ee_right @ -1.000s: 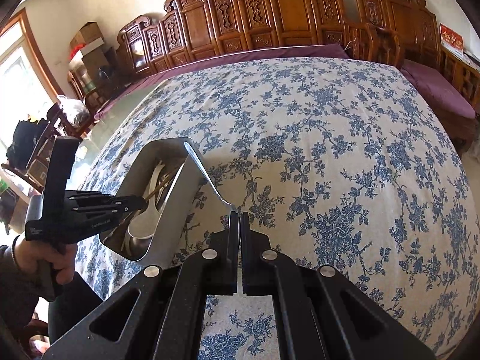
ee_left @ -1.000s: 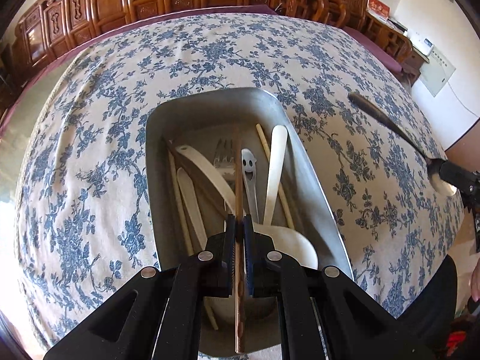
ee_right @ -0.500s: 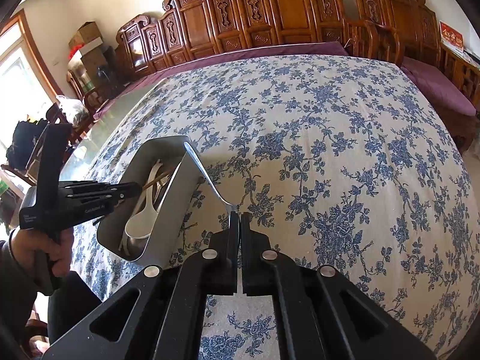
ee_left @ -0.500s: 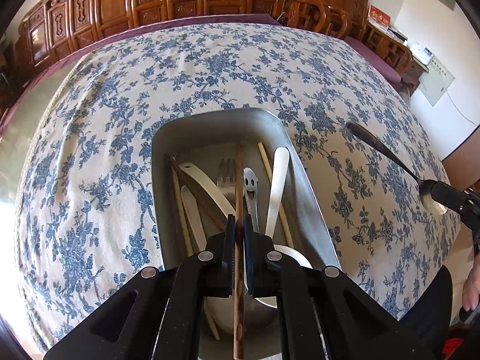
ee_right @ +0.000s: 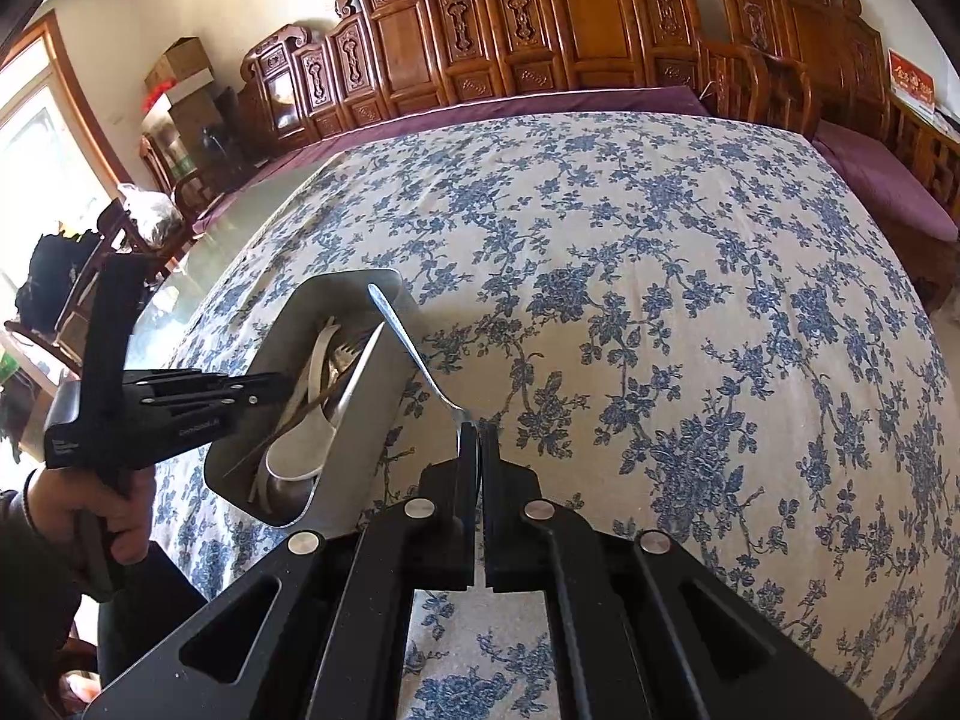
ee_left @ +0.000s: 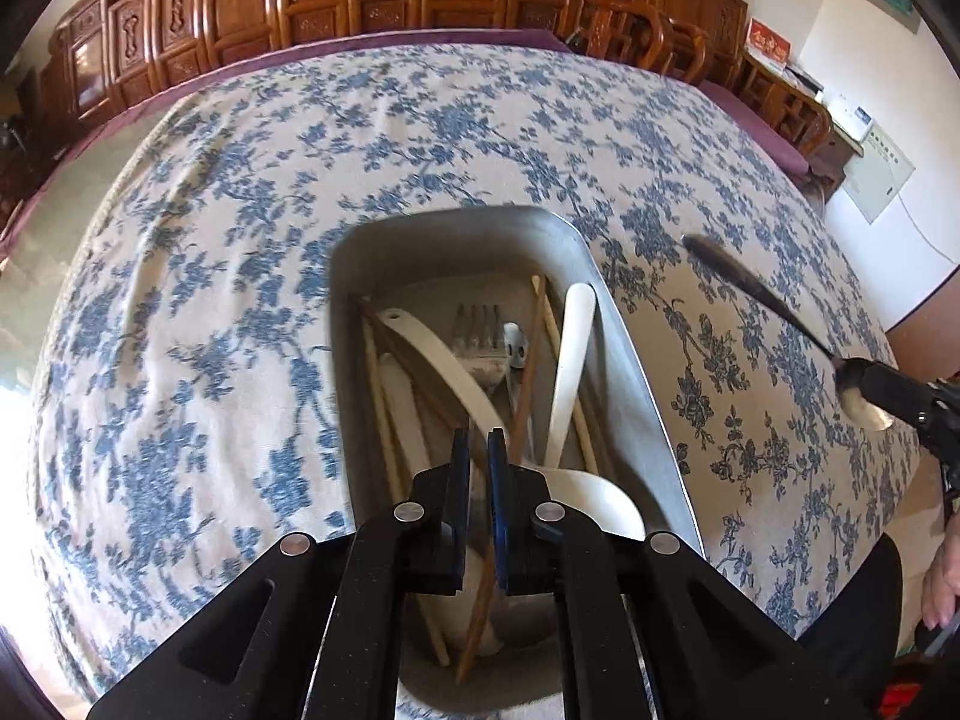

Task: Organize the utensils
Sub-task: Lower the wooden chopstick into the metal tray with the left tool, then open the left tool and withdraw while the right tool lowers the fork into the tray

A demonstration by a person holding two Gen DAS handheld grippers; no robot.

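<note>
— Left hand-held gripper (ee_left: 474, 462) is mine and it's clenched on a brown chopstick (ee_left: 525, 381), hanging over the near end of the tray (ee_left: 630, 372). The stick runs roughly 12 to 6 along the tray's length, its far end tipped a little toward 1.

— And your right?

— Right hand-held gripper (ee_right: 478, 438) is clamped on the bowl of a metal spoon (ee_right: 414, 354). From that camera the handle points to 11 o'clock, and the tray sits at 10, just beside me on the floral worktop (ee_right: 660, 300). In that view the handle tip lies across the tray's far corner; I can't tell whether it touches.

— So which goes in first?

— I'd say the chopstick: it's already over the tray and nearly lined up with it. The spoon is outside, at 3 o'clock from my left camera, its long axis slanting toward 10.

— What's in the way?

— The tray's right wall stands between the spoon and the inside, and my left gripper, with the hand (ee_right: 114, 516) behind it, fills the near end. Inside there's already a fork (ee_left: 480, 336), white spoons (ee_left: 570, 360) and more chopsticks, all lying lengthwise, so I'd turn the spoon to match.
</note>
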